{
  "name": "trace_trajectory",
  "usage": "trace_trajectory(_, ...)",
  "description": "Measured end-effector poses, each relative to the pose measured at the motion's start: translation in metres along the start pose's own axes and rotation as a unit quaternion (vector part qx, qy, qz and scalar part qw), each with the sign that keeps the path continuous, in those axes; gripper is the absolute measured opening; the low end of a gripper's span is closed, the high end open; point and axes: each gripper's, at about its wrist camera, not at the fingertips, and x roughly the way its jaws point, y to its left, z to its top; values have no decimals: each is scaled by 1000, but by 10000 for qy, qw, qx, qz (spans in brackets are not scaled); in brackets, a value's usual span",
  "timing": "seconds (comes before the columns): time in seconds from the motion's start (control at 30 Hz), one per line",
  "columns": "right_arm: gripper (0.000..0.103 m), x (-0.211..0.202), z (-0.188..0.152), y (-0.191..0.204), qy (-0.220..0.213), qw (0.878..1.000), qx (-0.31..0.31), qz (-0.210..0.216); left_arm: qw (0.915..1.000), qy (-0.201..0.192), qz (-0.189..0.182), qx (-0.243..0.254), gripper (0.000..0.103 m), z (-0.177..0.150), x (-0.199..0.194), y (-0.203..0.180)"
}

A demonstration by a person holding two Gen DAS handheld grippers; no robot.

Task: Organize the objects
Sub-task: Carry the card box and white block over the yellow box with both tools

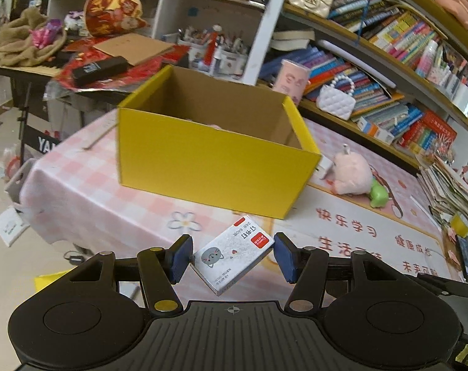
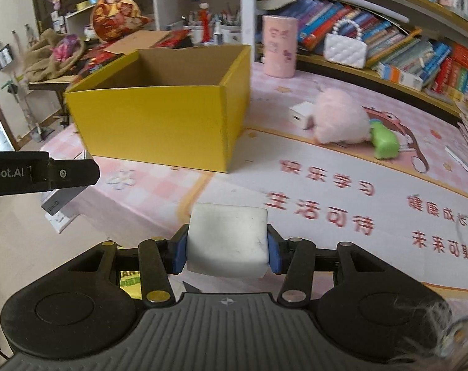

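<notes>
My left gripper (image 1: 232, 255) is shut on a small white staple box (image 1: 232, 258) with a grey cat face and a red label, held diagonally by its corners above the pink table. The open yellow cardboard box (image 1: 209, 157) stands just ahead of it. My right gripper (image 2: 227, 247) is shut on a white rounded block (image 2: 227, 239), held above the table in front of the yellow box (image 2: 159, 126). The left gripper's side (image 2: 42, 174) shows at the left edge of the right wrist view, with the staple box (image 2: 59, 205) under it.
A pink plush toy (image 2: 339, 117) with a green part (image 2: 385, 143) and a small white charger (image 2: 300, 114) lie right of the box. A pink cylinder (image 2: 278, 49) and white purse (image 2: 345, 48) stand by bookshelves (image 1: 388, 61). The table edge (image 1: 42, 204) drops off left.
</notes>
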Motion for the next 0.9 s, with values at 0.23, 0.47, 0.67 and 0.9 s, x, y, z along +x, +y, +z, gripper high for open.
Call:
trace_trajectory(0.23, 46, -7, 0, 30, -109, 9999, -75, 37, 9998, -176, 23, -27, 56, 0, -21, 26)
trace_trajectory(0.47, 46, -11, 2, 50, -144, 9997, -171, 40, 9996, -272, -57, 7, 56, 1, -31, 40)
trace_trajectory(0.67, 46, -10, 11, 56, -153, 9992, -357, 48, 9992, -391, -63, -81, 56, 7, -33, 47)
trace_trajectory(0.9, 46, -1, 49, 51, -391, 9985, -338, 154, 9974, -687, -47, -208, 56, 33, -23, 49)
